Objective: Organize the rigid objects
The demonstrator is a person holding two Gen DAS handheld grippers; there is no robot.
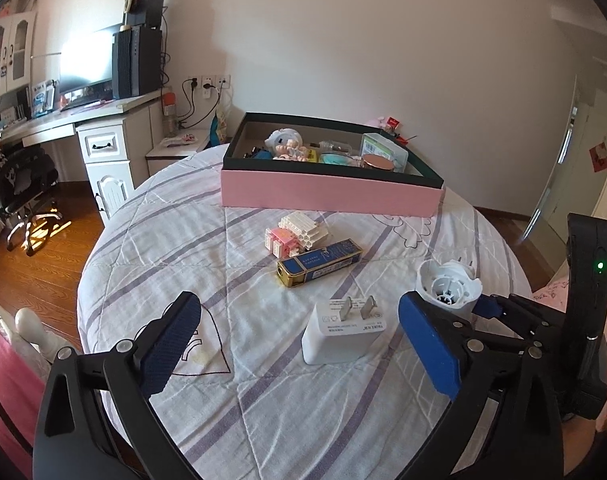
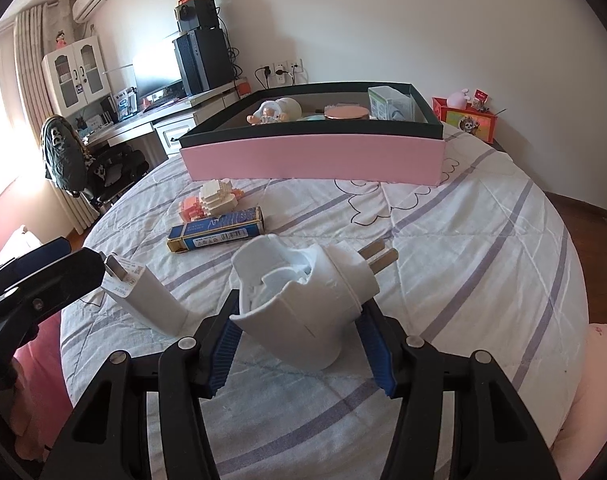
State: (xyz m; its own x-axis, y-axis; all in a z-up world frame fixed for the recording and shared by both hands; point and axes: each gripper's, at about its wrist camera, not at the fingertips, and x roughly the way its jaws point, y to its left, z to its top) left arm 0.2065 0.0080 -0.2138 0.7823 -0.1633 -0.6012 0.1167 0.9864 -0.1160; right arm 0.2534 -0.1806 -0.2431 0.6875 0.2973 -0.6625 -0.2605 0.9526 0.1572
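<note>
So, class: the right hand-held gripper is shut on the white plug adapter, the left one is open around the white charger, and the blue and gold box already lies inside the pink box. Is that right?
Not quite. The blue and gold box still lies on the bedspread, in front of the pink box, as the left wrist view shows. The rest holds: right hand-held gripper shut on the white plug adapter, left hand-held gripper open around the white charger.

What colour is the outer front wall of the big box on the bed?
Pink, with a dark rim on the box; clearest in the right wrist view.
</note>
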